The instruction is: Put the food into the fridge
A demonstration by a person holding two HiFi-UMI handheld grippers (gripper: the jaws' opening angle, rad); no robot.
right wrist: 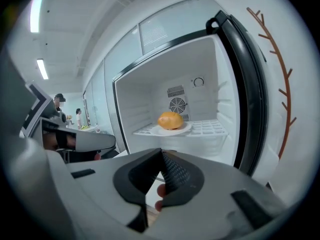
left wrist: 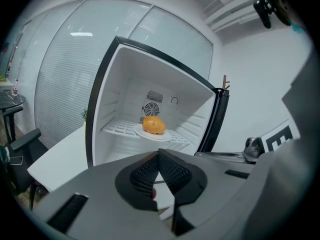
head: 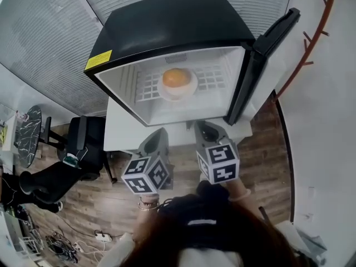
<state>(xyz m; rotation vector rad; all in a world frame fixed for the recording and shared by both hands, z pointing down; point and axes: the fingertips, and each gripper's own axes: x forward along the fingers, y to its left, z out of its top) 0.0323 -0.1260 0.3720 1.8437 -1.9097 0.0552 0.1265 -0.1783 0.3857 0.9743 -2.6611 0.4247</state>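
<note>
A small fridge [head: 167, 21] stands with its door [head: 266, 54] swung open to the right. On its white wire shelf [head: 214, 82] sits a white plate [head: 177, 89] with an orange bun [head: 177, 78] on it; the same bun [left wrist: 154, 125] [right wrist: 170, 120] shows in both gripper views. My left gripper [head: 158, 138] and right gripper [head: 207, 131] hover side by side just in front of the fridge, outside it. Both are shut with nothing between the jaws. The left gripper [left wrist: 158, 156] and the right gripper [right wrist: 161, 154] point toward the open compartment.
The fridge rests on a white table [head: 119, 132] against a wall of blinds. A black office chair [head: 83, 143] stands on the wood floor at the left. A brown branch-shaped rack [head: 311, 38] hangs on the right wall. People stand far off in the right gripper view.
</note>
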